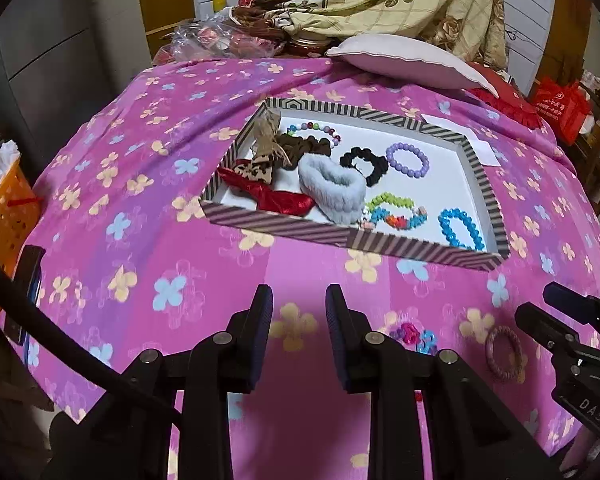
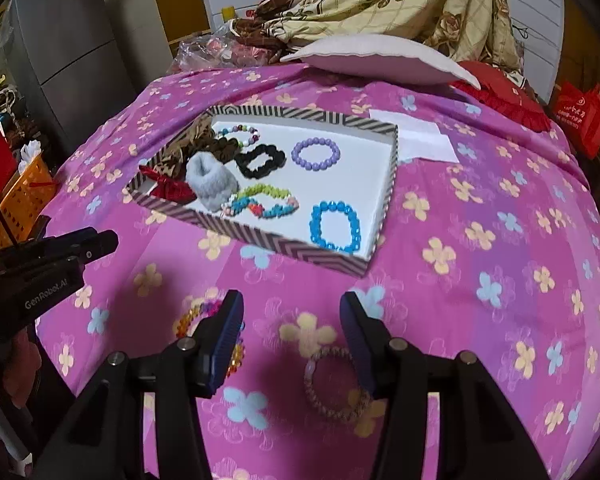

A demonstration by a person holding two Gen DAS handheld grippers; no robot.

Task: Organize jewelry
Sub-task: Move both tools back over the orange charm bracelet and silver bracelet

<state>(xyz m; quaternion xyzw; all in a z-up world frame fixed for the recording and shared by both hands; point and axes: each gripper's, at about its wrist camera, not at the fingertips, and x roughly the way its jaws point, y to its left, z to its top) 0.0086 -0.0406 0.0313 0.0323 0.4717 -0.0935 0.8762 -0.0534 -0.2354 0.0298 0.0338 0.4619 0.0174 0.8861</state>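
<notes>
right gripper (image 2: 290, 336) is hovering with jaws released over a braided bracelet (image 2: 336, 384) lying on the pink floral cloth (image 2: 480, 280). left gripper (image 1: 299, 334), jaws released, is holding nothing. beyond, the striped tray (image 2: 256, 236) is holding bracelets and scrunchies.

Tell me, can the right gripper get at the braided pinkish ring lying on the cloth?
Probably yes: the right gripper stands open just above the braided ring, nothing covers it, and the colourful bead bracelet lies apart.

surface: pink floral cloth (image 2: 480, 184) | on it: striped tray (image 2: 260, 236), woven bracelet (image 2: 332, 384), beaded bracelet (image 2: 192, 320), pillow (image 2: 380, 60)
</notes>
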